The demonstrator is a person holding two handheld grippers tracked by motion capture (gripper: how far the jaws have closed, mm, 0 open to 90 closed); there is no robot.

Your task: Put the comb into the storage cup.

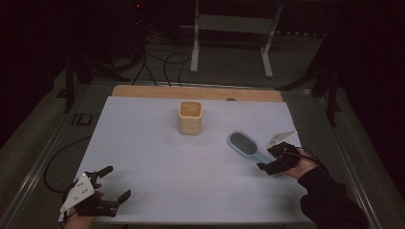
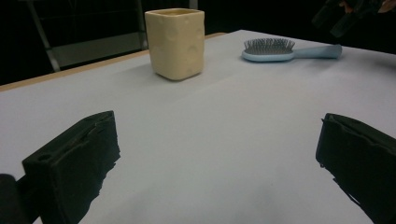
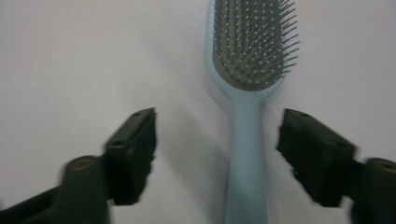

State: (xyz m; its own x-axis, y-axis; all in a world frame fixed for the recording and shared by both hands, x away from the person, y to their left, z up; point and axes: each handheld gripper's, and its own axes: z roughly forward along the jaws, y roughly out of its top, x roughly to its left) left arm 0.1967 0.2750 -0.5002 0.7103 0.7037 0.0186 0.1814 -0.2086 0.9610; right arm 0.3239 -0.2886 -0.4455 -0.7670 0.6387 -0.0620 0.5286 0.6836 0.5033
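Observation:
A light blue hairbrush (image 1: 244,144) lies bristles up on the white table cover, right of centre. In the right gripper view the hairbrush (image 3: 247,93) runs up the middle, and its handle passes between the two black jaws. My right gripper (image 1: 271,160) hovers over the handle end, open, its jaws wide on either side without touching. A cream square cup (image 1: 190,117) stands upright near the back middle; the left gripper view has that cup (image 2: 176,43) and the brush (image 2: 280,49) beyond it. My left gripper (image 1: 115,183) rests open at the front left corner, holding nothing.
The white cover (image 1: 157,157) spans most of the table, with a wooden strip (image 1: 143,91) bare along the far edge. Cables (image 1: 165,64) and a metal frame (image 1: 229,28) lie on the dark floor behind the table.

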